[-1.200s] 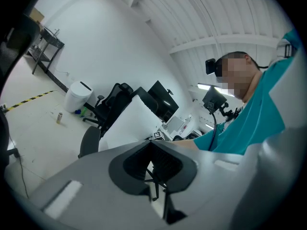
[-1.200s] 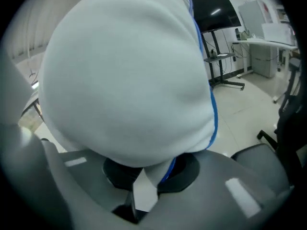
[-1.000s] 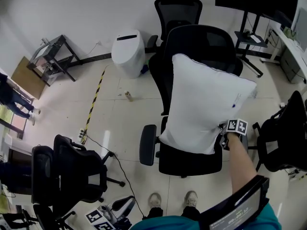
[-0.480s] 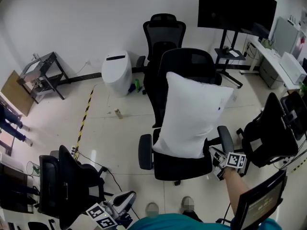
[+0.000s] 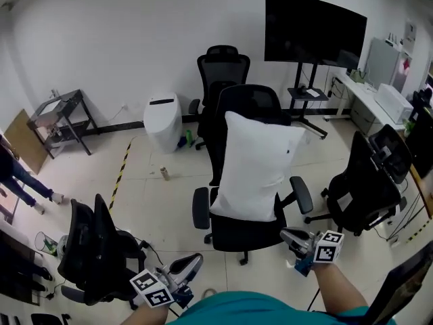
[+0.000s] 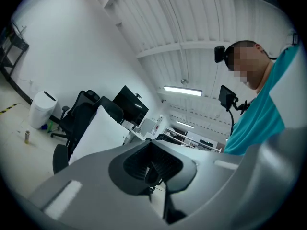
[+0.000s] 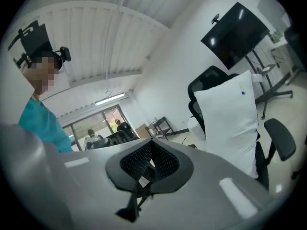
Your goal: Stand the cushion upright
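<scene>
The white rectangular fabric cushion (image 5: 256, 164) is stood upright on the seat of the black mesh office chair (image 5: 201, 209), long axis vertical, leaned on the backrest; the right gripper (image 5: 289, 236), at its lower corner a second ago, is pulled clear, jaws just closed empty, left gripper (image 5: 192, 263) shut empty too.

The head view looks from above the person, forward and steeply down; the left hand-held gripper (image 5: 191, 263) and the right hand-held gripper (image 5: 289, 236) sit at its bottom edge, with the chair (image 5: 254, 232) and cushion (image 5: 254, 164) ahead of and between them, well apart. Each gripper view rides close behind its own jaws, looking across the room, rolled askew. Both share the cushion: left of the left hand-held gripper's jaws, right of the right one's, larger there
</scene>
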